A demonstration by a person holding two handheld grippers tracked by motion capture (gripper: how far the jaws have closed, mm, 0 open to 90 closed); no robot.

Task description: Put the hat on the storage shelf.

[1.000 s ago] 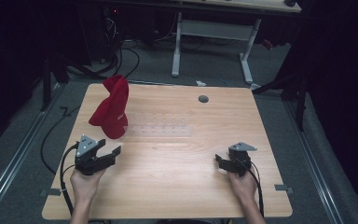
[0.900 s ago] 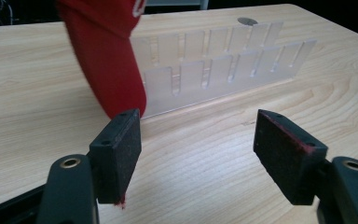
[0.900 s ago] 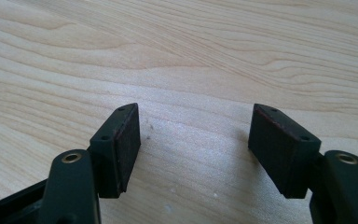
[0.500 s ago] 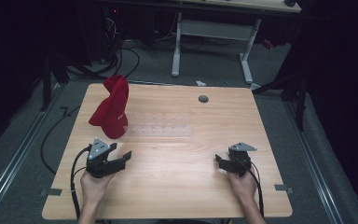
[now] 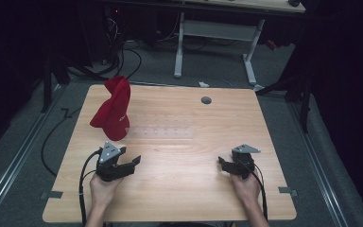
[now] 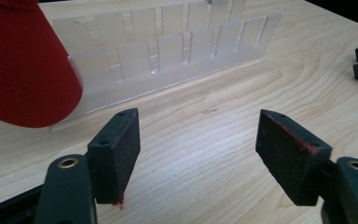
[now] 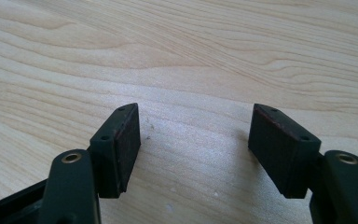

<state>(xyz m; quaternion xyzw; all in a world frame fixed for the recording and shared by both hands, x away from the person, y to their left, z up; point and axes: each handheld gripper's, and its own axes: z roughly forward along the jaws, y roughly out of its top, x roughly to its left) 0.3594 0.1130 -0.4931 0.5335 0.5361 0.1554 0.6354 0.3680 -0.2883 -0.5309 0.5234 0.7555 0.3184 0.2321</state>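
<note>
A red cap (image 5: 113, 108) stands propped at the left end of a clear slotted rack (image 5: 159, 132) in the middle of the wooden table (image 5: 184, 189). My left gripper (image 5: 131, 163) rests near the front left, open and empty, jaws pointing right toward the table's middle. In the left gripper view the red cap (image 6: 23, 65) and the rack (image 6: 168, 51) lie just beyond the spread jaws. My right gripper (image 5: 223, 165) sits at the front right, open with nothing between its jaws, above bare wood (image 7: 191, 70).
A small grey round grommet (image 5: 206, 100) sits near the table's far edge. A cable (image 5: 82, 189) trails from the left gripper off the front edge. A second desk's legs (image 5: 179, 42) and floor cables stand beyond the table.
The left gripper has slid right and slightly forward along the front of the table. The right gripper has not moved.
</note>
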